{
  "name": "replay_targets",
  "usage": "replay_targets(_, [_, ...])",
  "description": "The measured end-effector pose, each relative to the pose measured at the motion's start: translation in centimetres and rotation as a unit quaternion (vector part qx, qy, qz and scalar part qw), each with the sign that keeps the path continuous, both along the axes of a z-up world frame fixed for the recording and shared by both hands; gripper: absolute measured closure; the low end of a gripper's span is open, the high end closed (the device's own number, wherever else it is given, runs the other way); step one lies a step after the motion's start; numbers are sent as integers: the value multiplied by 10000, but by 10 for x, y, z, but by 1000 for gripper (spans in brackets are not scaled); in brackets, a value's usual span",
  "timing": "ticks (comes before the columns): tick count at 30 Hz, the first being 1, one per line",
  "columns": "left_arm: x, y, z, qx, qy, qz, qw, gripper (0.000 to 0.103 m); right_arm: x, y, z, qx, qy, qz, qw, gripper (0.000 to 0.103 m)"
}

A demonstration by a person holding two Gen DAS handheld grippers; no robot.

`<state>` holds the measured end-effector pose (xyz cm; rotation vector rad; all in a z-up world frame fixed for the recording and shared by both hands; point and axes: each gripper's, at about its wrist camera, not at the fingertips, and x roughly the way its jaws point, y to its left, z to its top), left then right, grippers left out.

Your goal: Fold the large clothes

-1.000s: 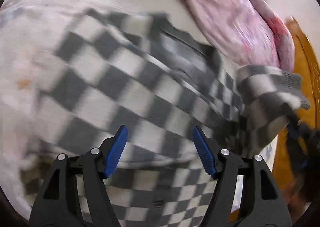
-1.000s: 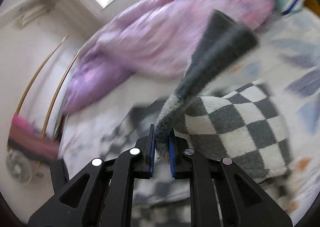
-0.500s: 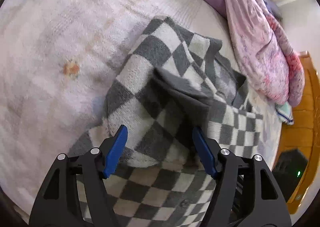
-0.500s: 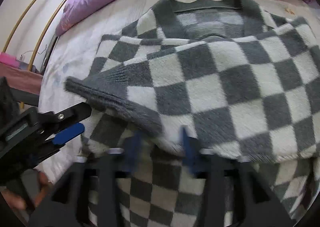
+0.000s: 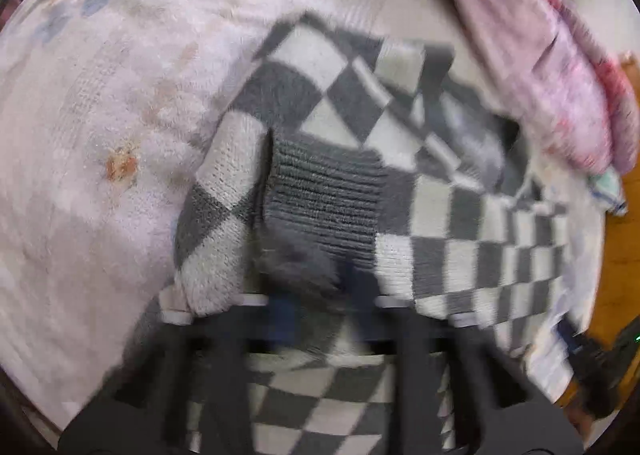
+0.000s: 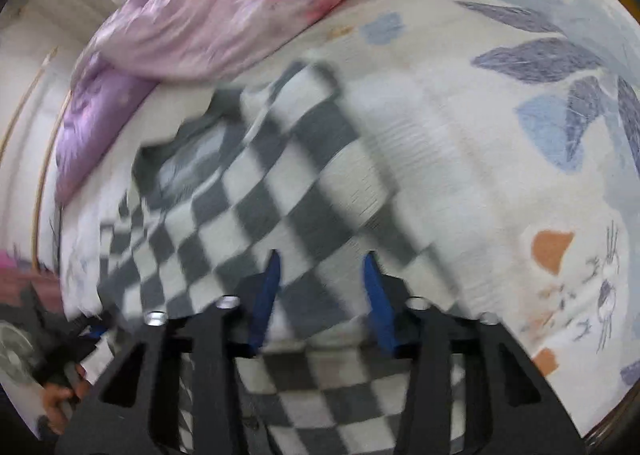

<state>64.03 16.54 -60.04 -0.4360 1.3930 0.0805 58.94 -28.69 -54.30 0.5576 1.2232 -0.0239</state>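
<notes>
A grey-and-white checkered sweater [image 5: 460, 255] lies spread on the bed, with one sleeve folded across its body. The sleeve's grey ribbed cuff [image 5: 324, 207] ends right at my left gripper [image 5: 320, 303]. That gripper is blurred and shut on the cuff's fuzzy end. In the right wrist view the sweater [image 6: 248, 195] fills the middle. My right gripper [image 6: 322, 295] hangs low over the sweater's lower part. Its jaws are closing with checkered knit between the blue pads, which stand apart from it.
The bedsheet [image 6: 500, 155] has leaf and rabbit prints, plus an orange spot [image 5: 120, 167]. A pink quilt [image 6: 240, 7] and a purple pillow [image 6: 92, 127] lie along the far side. A wooden bed frame [image 5: 616, 255] runs on the right. A hand [image 6: 56, 403] shows at lower left.
My right gripper let go of the sleeve, which now lies across the sweater, and swung down to the garment's lower part. My left gripper sank toward the cuff and went from wide open to shut.
</notes>
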Motion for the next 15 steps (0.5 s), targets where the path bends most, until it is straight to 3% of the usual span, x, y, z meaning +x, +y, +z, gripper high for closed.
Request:
replay_targets(2, [0, 1, 2, 62, -34, 15, 10000, 91, 20, -3, 0, 30, -128, 147, 9998, 94])
replay_targets(9, [-13, 8, -2, 261, 27, 127, 9996, 92, 93, 3, -12, 108, -263, 652, 9975, 96])
replay_targets(11, [-14, 7, -7, 327, 80, 62, 9994, 92, 109, 8, -28, 78, -102, 828, 9965, 96])
replay_targets(14, [-9, 6, -11, 427, 187, 101, 9989, 91, 119, 3, -62, -830, 459, 886, 9915, 103])
replay_targets(15, [-8, 5, -14, 440, 226, 132, 9987, 91, 118, -4, -74, -729, 630, 828, 9919, 103])
